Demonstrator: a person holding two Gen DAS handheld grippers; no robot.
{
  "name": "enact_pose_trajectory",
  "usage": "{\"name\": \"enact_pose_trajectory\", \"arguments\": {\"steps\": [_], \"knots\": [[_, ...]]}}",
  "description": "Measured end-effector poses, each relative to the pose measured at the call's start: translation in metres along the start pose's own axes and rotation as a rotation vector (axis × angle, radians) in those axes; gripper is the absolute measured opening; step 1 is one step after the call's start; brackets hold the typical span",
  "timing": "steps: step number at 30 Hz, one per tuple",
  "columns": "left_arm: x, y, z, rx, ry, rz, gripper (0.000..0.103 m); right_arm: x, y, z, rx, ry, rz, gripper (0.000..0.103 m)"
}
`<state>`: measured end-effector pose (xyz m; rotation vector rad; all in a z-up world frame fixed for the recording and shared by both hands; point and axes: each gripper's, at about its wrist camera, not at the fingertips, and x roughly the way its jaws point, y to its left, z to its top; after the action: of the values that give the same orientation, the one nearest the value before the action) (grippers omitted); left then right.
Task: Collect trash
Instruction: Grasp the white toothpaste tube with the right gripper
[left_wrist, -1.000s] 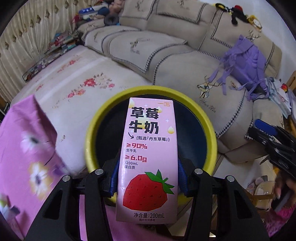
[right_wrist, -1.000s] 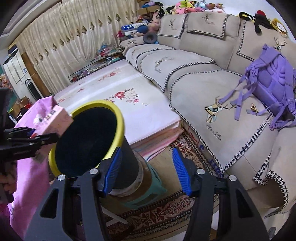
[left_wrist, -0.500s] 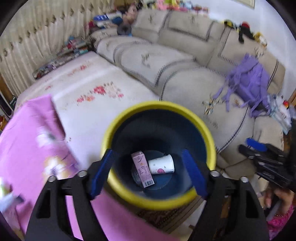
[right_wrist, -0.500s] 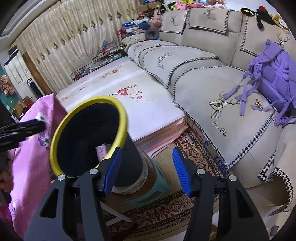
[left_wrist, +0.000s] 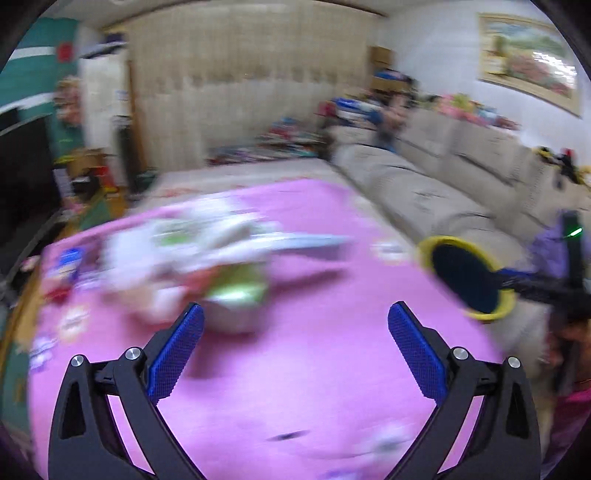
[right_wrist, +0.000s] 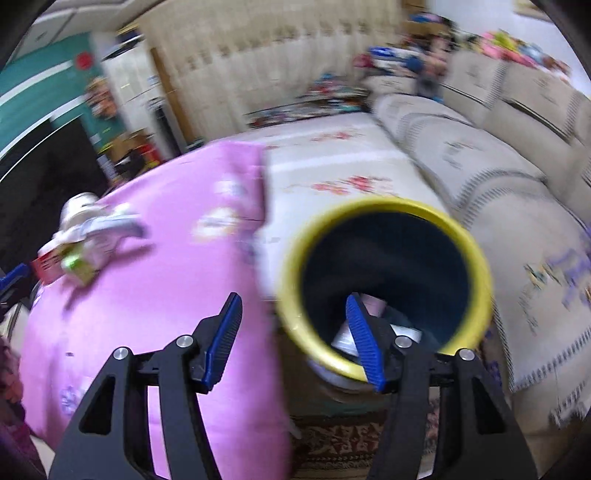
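Observation:
The dark bin with a yellow rim (right_wrist: 476, 266) stands beside the pink-clothed table; it also shows at the right of the left wrist view (left_wrist: 428, 251). Trash lies at its bottom, a pink carton (right_wrist: 373, 306) and something white (right_wrist: 343, 338). My left gripper (left_wrist: 295, 347) is open and empty above the pink cloth (left_wrist: 314, 387), facing a blurred heap of wrappers and trash (left_wrist: 207, 254). My right gripper (right_wrist: 295, 332) is open and empty, its right finger over the bin's rim. The heap shows at the left of the right wrist view (right_wrist: 88, 240).
A beige sofa (right_wrist: 498, 177) runs along the right. A white floral mat (right_wrist: 332, 173) lies behind the bin. A patterned rug (right_wrist: 340, 443) covers the floor under the bin. The left wrist view shows the right gripper (left_wrist: 546, 284) at its right edge.
My left gripper let the strawberry milk carton drop into the bin, opened, then swung left over the pink table. My right gripper moved left, closer over the bin's rim.

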<state>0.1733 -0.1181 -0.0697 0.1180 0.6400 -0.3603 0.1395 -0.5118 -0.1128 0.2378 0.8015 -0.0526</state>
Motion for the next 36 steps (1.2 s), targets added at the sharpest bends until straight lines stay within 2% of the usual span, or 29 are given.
{"name": "enact_pose_trajectory", "arguments": {"steps": [2, 4, 8, 11, 15, 18, 23, 25, 26, 29, 31, 36], "knots": [[-0.004, 0.037, -0.013, -0.019, -0.012, 0.076, 0.098, 0.009, 0.043, 0.011, -0.073, -0.005, 0.021, 0.06], [-0.004, 0.067, -0.023, -0.034, -0.013, 0.119, 0.098, 0.017, 0.076, 0.019, -0.128, -0.008, 0.052, 0.06], [0.0, 0.111, -0.037, -0.055, -0.029, 0.146, 0.098, 0.039, 0.14, 0.033, -0.259, -0.019, 0.117, 0.063], [0.01, 0.114, -0.041, -0.081, -0.016, 0.128, 0.098, 0.055, 0.166, 0.041, -0.34, -0.048, 0.095, 0.072], [0.018, 0.123, -0.044, -0.076, -0.011, 0.091, 0.098, 0.082, 0.191, 0.055, -0.457, -0.06, 0.078, 0.077], [0.028, 0.112, -0.039, -0.081, -0.004, 0.072, 0.098, 0.101, 0.2, 0.063, -0.539, -0.044, 0.087, 0.078], [0.029, 0.114, -0.044, -0.111, -0.002, 0.056, 0.098, 0.128, 0.213, 0.071, -0.639, -0.025, 0.099, 0.078], [0.027, 0.114, -0.046, -0.12, -0.003, 0.053, 0.098, 0.137, 0.216, 0.071, -0.653, 0.006, 0.124, 0.068], [0.028, 0.115, -0.046, -0.124, -0.003, 0.054, 0.098, 0.139, 0.215, 0.07, -0.654, 0.025, 0.134, 0.055], [0.028, 0.114, -0.046, -0.128, 0.001, 0.052, 0.098, 0.138, 0.209, 0.065, -0.63, 0.07, 0.164, 0.031], [0.028, 0.114, -0.046, -0.126, 0.0, 0.052, 0.098, 0.133, 0.203, 0.062, -0.582, 0.09, 0.215, 0.027], [0.03, 0.113, -0.048, -0.118, -0.006, 0.053, 0.098, 0.112, 0.185, 0.045, -0.482, 0.126, 0.265, 0.017]]}}
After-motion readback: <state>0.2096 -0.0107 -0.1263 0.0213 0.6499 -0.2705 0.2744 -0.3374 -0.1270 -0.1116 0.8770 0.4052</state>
